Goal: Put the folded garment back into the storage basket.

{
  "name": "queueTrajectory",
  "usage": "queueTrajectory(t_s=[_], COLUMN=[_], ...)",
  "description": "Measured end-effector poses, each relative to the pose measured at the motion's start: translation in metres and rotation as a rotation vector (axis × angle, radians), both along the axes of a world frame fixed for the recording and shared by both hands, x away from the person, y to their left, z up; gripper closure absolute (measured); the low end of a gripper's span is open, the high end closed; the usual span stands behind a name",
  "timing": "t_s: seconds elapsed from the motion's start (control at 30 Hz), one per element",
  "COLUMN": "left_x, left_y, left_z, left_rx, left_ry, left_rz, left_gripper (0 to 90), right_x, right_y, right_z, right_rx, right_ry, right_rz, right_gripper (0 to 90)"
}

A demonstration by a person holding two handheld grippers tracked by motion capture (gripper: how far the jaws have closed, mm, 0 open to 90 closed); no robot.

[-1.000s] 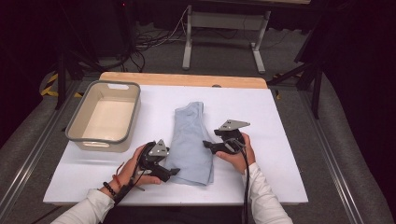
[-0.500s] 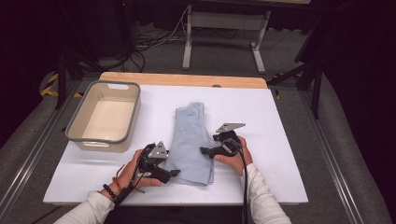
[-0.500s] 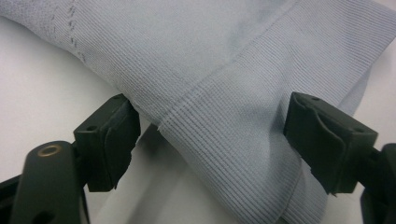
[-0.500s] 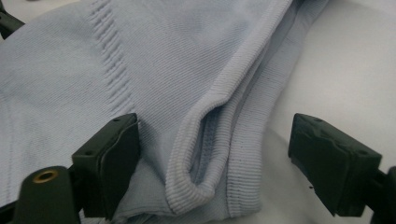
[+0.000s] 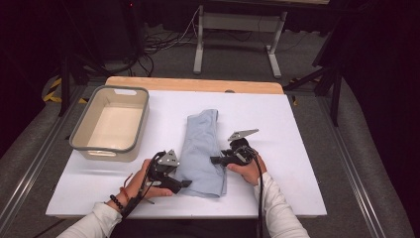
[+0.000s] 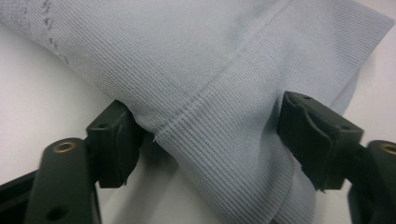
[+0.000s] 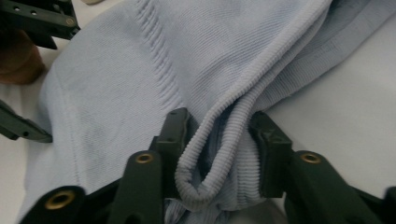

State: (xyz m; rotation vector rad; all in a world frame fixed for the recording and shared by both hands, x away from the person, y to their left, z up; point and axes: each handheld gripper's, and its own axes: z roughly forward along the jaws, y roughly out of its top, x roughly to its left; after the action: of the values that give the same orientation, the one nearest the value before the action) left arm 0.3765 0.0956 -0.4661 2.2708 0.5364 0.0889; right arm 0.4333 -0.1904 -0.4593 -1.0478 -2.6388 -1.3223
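Observation:
A pale blue ribbed garment (image 5: pixel 200 148) lies folded lengthwise on the white table. My left gripper (image 5: pixel 185 184) is at its near left corner. In the left gripper view its jaws (image 6: pixel 215 135) stand open astride the hem (image 6: pixel 233 154) and have just been closing. My right gripper (image 5: pixel 214 160) is at the garment's right edge. Its jaws (image 7: pixel 219 135) have just been closing and now pinch a bunched fold of ribbed hem (image 7: pixel 219 158) between the pads. The left gripper's jaws (image 7: pixel 37 18) show at the far left of the right gripper view.
A beige tub with a grey rim (image 5: pixel 74 141) stands at the left of the white table top (image 5: pixel 297 148). A wooden strip (image 5: pixel 193 84) runs along the far edge. Dark floor, cables and a metal stand lie beyond.
The right gripper has shifted left onto the garment's right edge and closed on it. The left gripper has stayed at the near left corner, its jaws narrowing a little.

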Motion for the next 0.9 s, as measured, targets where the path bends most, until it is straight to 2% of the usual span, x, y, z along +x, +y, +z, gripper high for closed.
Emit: queueTrajectory(t_s=[0.13, 0.17, 0.2, 0.33, 0.4, 0.43, 0.6, 0.9], left_x=[0.0, -0.001, -0.001, -0.002, -0.003, -0.004, -0.005, -0.006], left_y=[0.0, 0.0, 0.0, 0.0, 0.0, 0.0, 0.0, 0.012], left_z=[0.0, 0.0, 0.0, 0.001, 0.001, 0.002, 0.006, 0.02], left_rx=[-0.009, -0.023, -0.028, -0.055, -0.065, -0.065, -0.061, -0.113], left_ry=[0.008, 0.014, 0.021, 0.041, 0.035, 0.031, -0.001, -0.048], left_rz=[0.002, 0.001, -0.003, -0.032, -0.051, -0.054, -0.07, -0.075], left_gripper=[31.5, 31.5, 39.3, 55.2, 67.1, 69.7, 74.8, 75.7], right_x=[0.0, -0.001, -0.002, -0.006, -0.008, -0.008, -0.014, -0.025], right_y=[0.0, 0.0, 0.002, 0.003, 0.002, 0.002, 0.001, 0.001], right_z=[-0.001, 0.0, 0.001, 0.003, 0.006, 0.007, 0.017, 0.034], right_rx=[0.016, 0.016, 0.011, 0.01, 0.022, 0.032, 0.045, 0.091], right_ry=[0.014, 0.011, -0.003, -0.037, -0.056, -0.063, -0.106, -0.189], right_rz=[0.005, 0.008, 0.011, 0.009, 0.011, 0.008, 0.003, -0.004], right_gripper=[70.1, 71.3, 73.2, 74.4, 74.8, 74.9, 74.9, 74.9])
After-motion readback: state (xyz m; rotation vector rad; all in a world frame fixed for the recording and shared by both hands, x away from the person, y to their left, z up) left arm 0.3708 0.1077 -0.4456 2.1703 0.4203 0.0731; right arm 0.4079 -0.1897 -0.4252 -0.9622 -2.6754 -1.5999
